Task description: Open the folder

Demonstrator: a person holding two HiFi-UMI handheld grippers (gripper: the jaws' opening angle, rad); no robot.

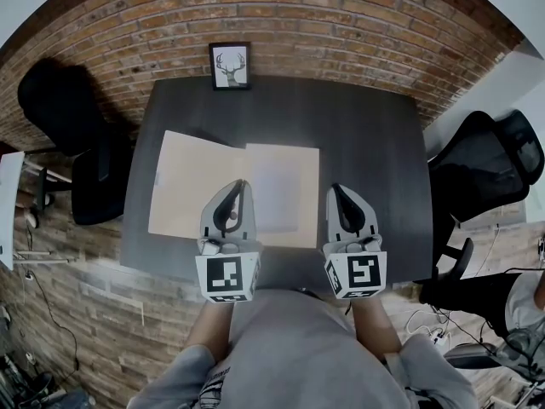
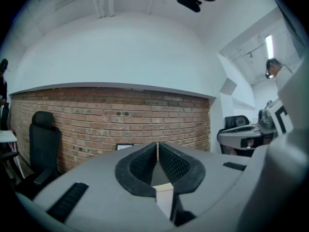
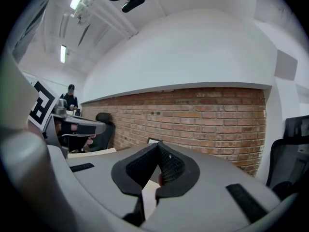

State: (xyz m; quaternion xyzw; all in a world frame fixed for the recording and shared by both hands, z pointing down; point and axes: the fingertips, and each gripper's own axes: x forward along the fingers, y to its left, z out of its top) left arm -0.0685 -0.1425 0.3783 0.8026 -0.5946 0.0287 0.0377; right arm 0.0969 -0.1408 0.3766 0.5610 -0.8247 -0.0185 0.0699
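Note:
The tan folder lies spread open on the dark table. Its cover is laid out to the left, and a pale sheet rests on its right half. My left gripper hovers level over the folder's near edge, close to the fold. Its jaws are shut and hold nothing. To the right of the folder, over bare table, my right gripper is also shut and empty. Each gripper shows at the edge of the other's view.
A framed deer picture stands at the table's far edge against the brick wall. Black office chairs stand at the left and at the right. A person stands far off in the right gripper view.

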